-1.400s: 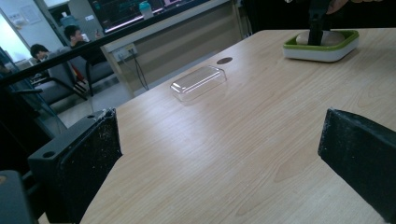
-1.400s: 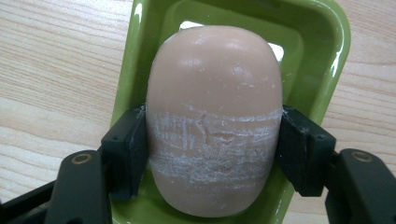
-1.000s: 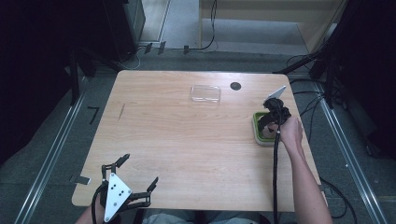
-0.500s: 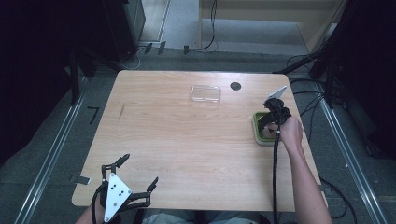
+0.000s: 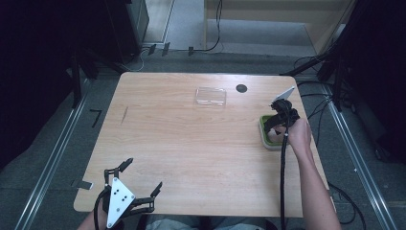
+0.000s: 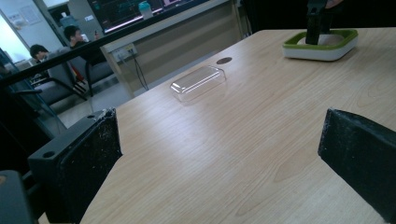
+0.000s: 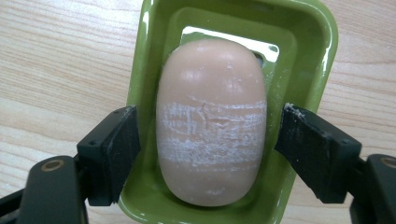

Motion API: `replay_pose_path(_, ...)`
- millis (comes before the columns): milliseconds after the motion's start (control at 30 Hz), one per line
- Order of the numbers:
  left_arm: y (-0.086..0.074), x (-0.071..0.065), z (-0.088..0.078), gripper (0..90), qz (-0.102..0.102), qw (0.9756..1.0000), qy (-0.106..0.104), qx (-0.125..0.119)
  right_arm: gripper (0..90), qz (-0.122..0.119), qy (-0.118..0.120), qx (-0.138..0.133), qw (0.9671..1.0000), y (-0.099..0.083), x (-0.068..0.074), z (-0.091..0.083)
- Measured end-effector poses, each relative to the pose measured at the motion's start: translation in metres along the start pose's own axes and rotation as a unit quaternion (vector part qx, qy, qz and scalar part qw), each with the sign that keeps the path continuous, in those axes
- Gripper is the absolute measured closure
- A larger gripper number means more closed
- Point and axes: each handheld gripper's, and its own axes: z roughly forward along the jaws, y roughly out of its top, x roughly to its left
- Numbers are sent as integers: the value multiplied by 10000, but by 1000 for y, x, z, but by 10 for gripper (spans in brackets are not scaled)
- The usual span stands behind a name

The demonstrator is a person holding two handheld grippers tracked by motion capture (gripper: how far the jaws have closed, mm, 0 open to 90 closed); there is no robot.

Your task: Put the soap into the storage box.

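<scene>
Hovering unchanged from the earlier frames, the right gripper (image 5: pixel 279 120) is pointing down into the green soap dish (image 7: pixel 308 42) at the bench's (image 5: pixel 191 143) right edge, its jaws parted, flanking the pink soap bar (image 7: pixel 212 121) without clearly touching it. The left gripper (image 5: pixel 139 179) is idling at the near left corner, jaws spread wide, gripping nothing. A clear lid (image 6: pixel 198 83) is lying far centre.

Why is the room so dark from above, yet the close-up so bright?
High view: light falls on the table while its surroundings sink into black. Right gripper view: the soap is sharp and evenly lit, with white glare on the green dish.
</scene>
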Motion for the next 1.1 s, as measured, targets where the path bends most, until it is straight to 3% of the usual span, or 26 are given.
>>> replay_pose_path(267,0,0,0,0,-5,10000,5,-3,157,-188,-18,-33,9998,-2,5,-10)
replay_pose_path(500,0,0,0,0,-4,10000,10,0,81,-616,69,-127,9980,-8,21,-30)
replay_pose_path(600,0,0,0,0,-5,10000,12,-2,63,-656,101,-156,9977,-10,27,-35)
replay_pose_path(867,0,0,0,0,-3,10000,9,-2,32,-1233,161,-274,9919,-23,57,-55)
replay_pose_path(1100,0,0,-1,0,-5,10000,14,-1,9,-1634,191,-263,9860,-33,80,-60)
